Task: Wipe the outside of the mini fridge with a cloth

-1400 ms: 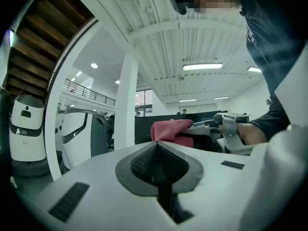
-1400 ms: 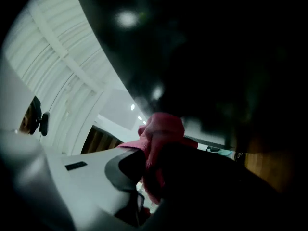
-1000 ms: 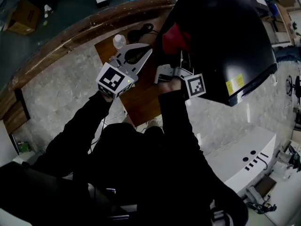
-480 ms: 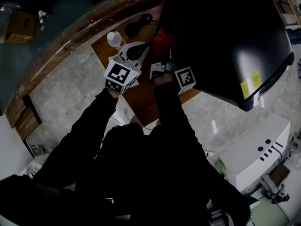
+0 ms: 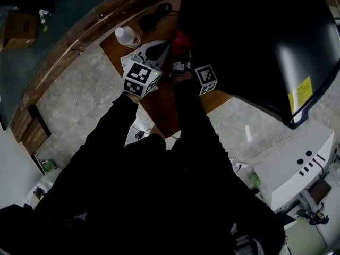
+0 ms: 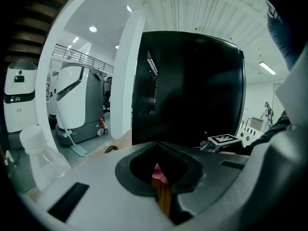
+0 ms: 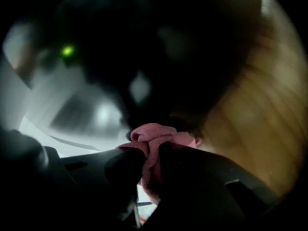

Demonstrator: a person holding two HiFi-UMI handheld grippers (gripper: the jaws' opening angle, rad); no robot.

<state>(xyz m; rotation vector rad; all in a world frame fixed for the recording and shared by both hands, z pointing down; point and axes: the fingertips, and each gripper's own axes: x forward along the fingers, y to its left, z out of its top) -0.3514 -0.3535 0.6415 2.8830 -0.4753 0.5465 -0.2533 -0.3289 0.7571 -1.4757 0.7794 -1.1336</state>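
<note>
Okay, the right gripper (image 5: 185,53) has its jaws clenched on the red cloth (image 5: 182,37), and its own view confirms it: a pink-red wad of cloth (image 7: 153,139) bunches up between the two dark jaws and spills over their tips. That wad sits right up against the lower front edge of the black mini fridge (image 5: 255,36), which fills the upper right of the head view. In the right gripper view the fridge is just a dark, blurred mass close ahead.

Over to the left gripper (image 5: 160,50): it hovers just beside the right one above the wooden board (image 5: 159,108). Its jaws are pressed together at the tips with nothing between them (image 6: 158,146). A sliver of pink cloth shows beyond, through the gap behind the tips. Ahead of it the fridge (image 6: 192,85) stands upright on the board, with its dark side panel facing the camera.

A clear plastic bottle (image 5: 126,36) stands on the board's far corner, just left of the left gripper. A black cable (image 5: 154,19) is coiled behind it
</note>
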